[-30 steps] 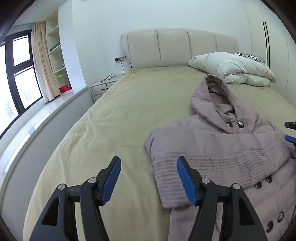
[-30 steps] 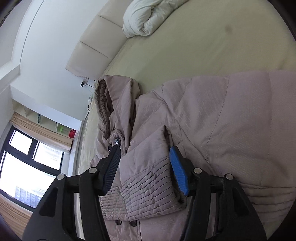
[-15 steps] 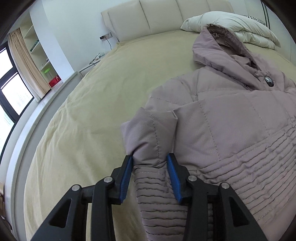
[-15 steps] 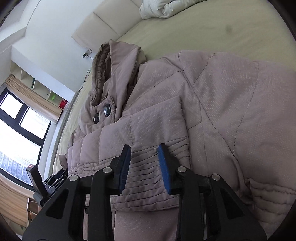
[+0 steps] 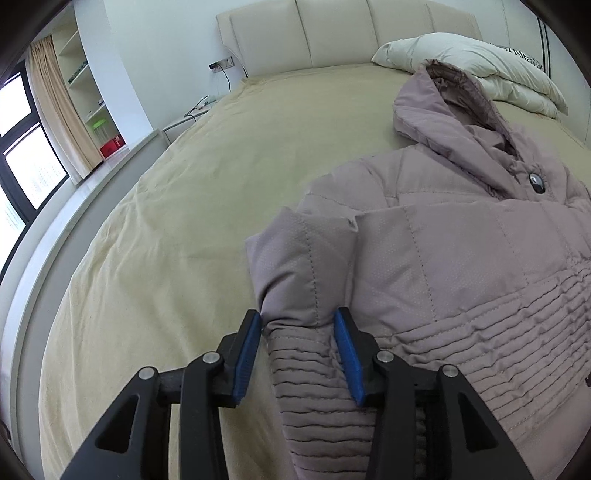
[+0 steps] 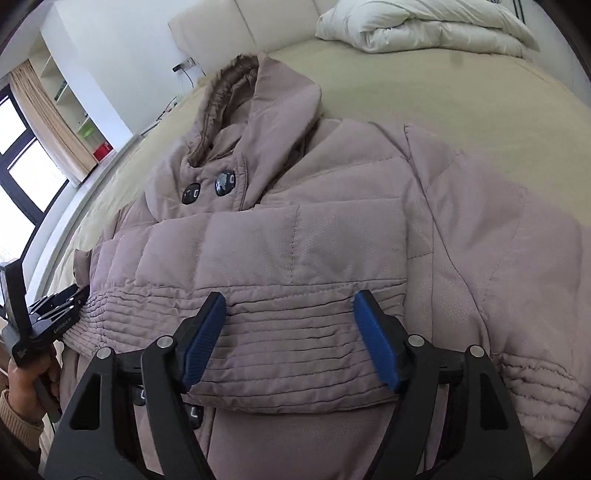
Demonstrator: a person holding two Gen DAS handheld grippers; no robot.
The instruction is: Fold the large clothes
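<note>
The mauve quilted hooded coat lay on the beige bed, near a cream folded duvet. The left gripper pinched its folded sleeve; the right gripper was opening, pads clear of the other sleeve.

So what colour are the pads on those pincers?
Blue, on black arms; the right gripper's pads show it best in the right wrist view.
</note>
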